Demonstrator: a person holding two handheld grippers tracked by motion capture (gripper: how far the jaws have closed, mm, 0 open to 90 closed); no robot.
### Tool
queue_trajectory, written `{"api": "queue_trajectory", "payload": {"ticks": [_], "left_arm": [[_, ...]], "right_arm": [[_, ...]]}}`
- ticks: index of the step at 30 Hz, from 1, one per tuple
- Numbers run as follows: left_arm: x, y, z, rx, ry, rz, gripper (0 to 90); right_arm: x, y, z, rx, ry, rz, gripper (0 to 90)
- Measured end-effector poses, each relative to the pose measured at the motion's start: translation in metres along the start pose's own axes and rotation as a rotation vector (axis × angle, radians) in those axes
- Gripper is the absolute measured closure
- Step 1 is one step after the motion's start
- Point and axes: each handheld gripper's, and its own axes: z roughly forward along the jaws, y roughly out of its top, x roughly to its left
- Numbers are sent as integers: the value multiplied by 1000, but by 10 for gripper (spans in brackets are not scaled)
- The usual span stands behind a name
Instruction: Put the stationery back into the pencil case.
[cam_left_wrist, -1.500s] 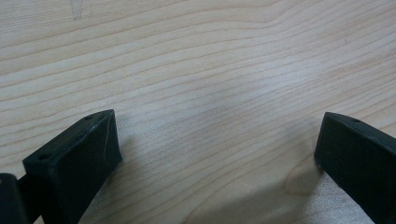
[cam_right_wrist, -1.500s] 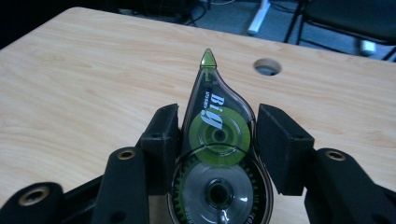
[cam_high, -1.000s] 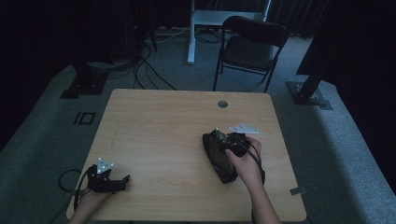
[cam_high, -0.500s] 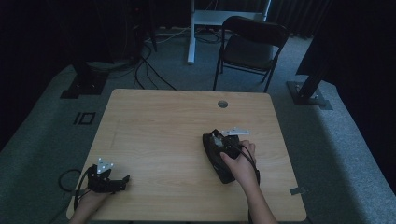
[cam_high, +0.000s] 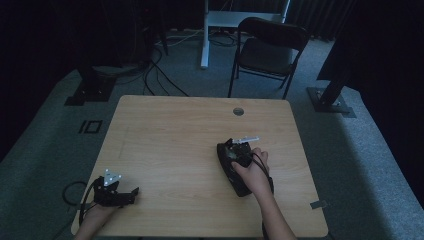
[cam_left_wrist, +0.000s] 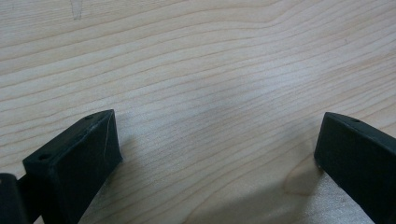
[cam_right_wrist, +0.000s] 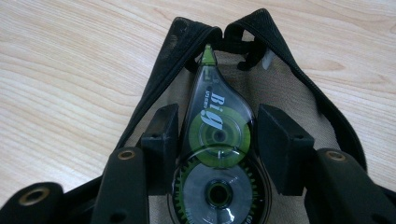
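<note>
A clear correction tape dispenser (cam_right_wrist: 215, 154) with green wheels sits gripped between the two black jaws of the right gripper (cam_right_wrist: 217, 140), its pointed green tip aimed straight ahead of them. White lettering along its body reads "Big"; smaller print beside it is too fine to read. Under and around the jaws lies an open black pouch (cam_right_wrist: 187, 42) with a tan lining, its zipped edges spreading to either side of the dispenser. The pouch rests on a pale wooden table (cam_high: 170, 140). The left gripper (cam_left_wrist: 217, 149), well apart from the pouch, has its jaws spread wide over bare wood grain.
</note>
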Motion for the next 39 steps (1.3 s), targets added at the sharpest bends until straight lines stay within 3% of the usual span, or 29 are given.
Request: {"api": "queue_trajectory", "payload": {"ticks": [13,39], "left_arm": [[0,0,0,0,0,0,4],[0,0,0,0,0,0,4]], "right_arm": [[-2,2,19,68,-24,24,499],[0,3,26,121,-29,4,497]]}}
